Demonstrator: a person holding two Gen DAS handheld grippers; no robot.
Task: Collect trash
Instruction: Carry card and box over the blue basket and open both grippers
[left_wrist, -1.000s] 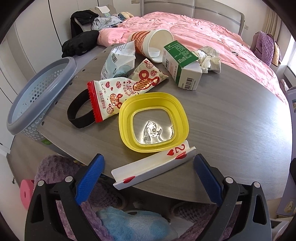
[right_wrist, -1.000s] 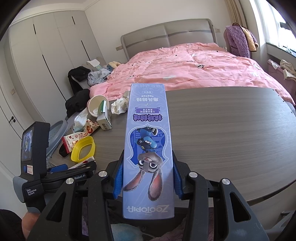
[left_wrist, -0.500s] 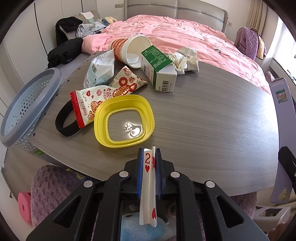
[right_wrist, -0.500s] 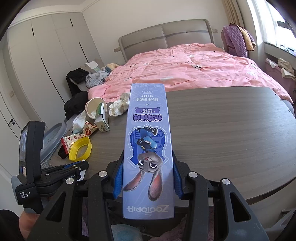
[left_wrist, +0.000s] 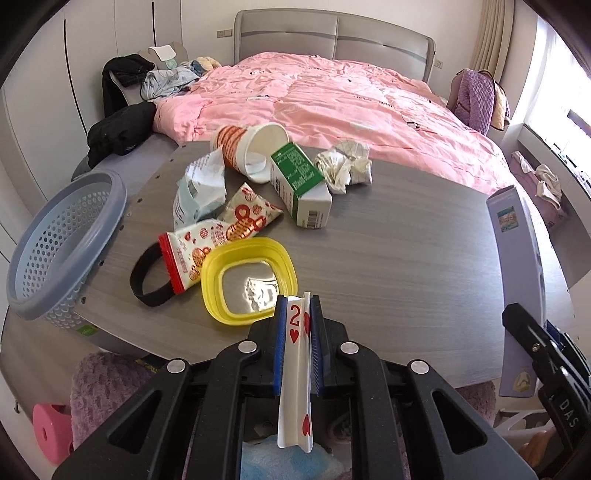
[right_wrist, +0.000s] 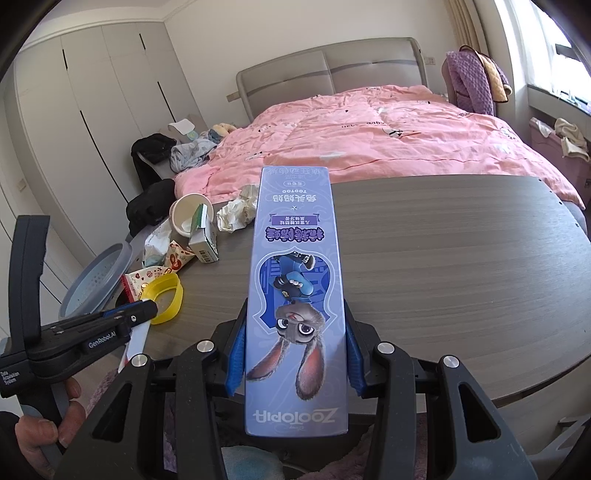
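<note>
My left gripper (left_wrist: 297, 301) is shut on a bent playing card (left_wrist: 295, 369), a two of hearts, held edge-up above the table's near edge. From the right wrist view the same left gripper (right_wrist: 146, 314) shows at lower left with the card (right_wrist: 135, 341) hanging from it. My right gripper (right_wrist: 295, 328) is shut on a long purple Zootopia box (right_wrist: 295, 295), which also appears at the right edge as the box (left_wrist: 517, 266). Trash lies on the table: a yellow lid (left_wrist: 248, 278), snack wrappers (left_wrist: 221, 236), a paper cup (left_wrist: 251, 147), a green carton (left_wrist: 301, 186) and crumpled paper (left_wrist: 345, 166).
A grey-blue perforated basket (left_wrist: 62, 240) stands at the table's left edge. A black band (left_wrist: 147, 275) lies by the wrappers. The wooden table (left_wrist: 406, 258) adjoins a pink bed (left_wrist: 332, 103). A purple cushion (left_wrist: 107, 384) and pink stool (left_wrist: 50, 432) sit below the near edge.
The left gripper's jaws closed on the playing card that lay flat at the table edge, then lifted it; the card now stands edge-up between the pads. The right gripper and box stayed put.
</note>
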